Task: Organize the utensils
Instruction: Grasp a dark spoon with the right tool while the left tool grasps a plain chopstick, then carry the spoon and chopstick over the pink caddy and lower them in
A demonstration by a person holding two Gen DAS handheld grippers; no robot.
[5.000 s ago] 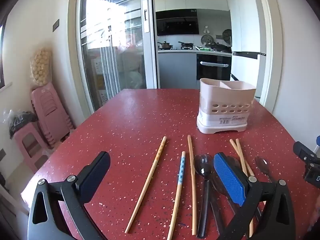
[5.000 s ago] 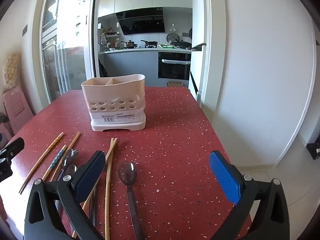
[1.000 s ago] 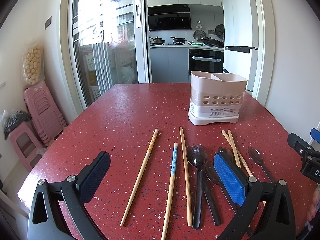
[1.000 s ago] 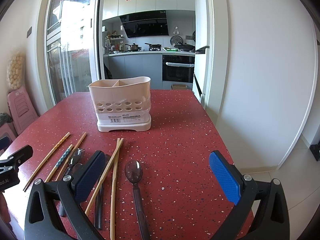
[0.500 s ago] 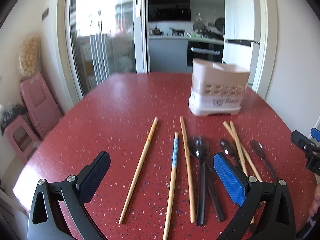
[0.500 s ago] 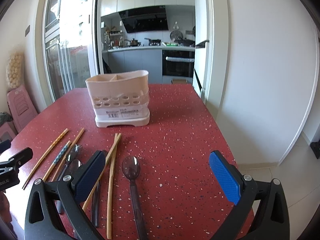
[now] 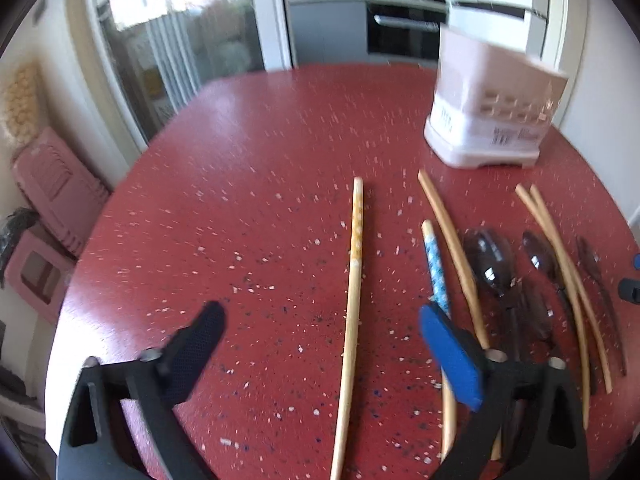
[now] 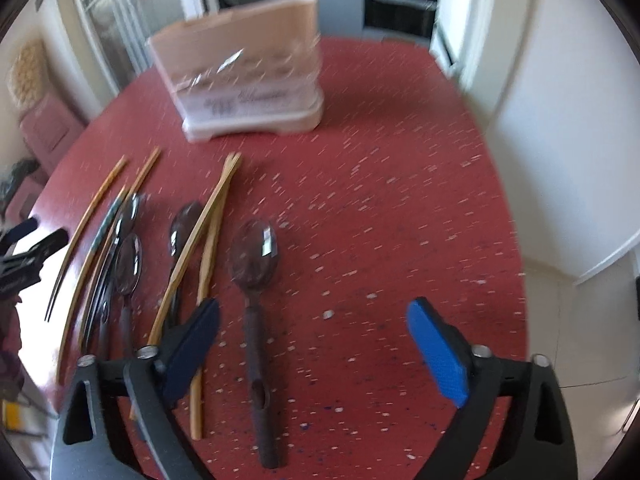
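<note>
Several wooden chopsticks and dark spoons lie in a row on the red speckled table (image 7: 260, 168). A pink utensil holder (image 7: 492, 108) stands at the back right; it also shows in the right wrist view (image 8: 244, 84). My left gripper (image 7: 320, 344) is open and empty, low over the table, with a long pale chopstick (image 7: 352, 304) between its fingers and a blue-patterned chopstick (image 7: 436, 268) by its right finger. My right gripper (image 8: 312, 344) is open and empty over a dark spoon (image 8: 256, 280). A pair of chopsticks (image 8: 200, 256) lies by its left finger.
The table's right edge drops to a white wall and tiled floor (image 8: 580, 320). Pink plastic stools (image 7: 48, 208) stand left of the table. A glass sliding door and a kitchen lie behind. The other gripper shows at the left edge of the right wrist view (image 8: 24, 256).
Both grippers have tilted down and moved forward toward the utensils; the views are motion-blurred. The left gripper now straddles the long pale chopstick. Both stay open; nothing on the table has moved.
</note>
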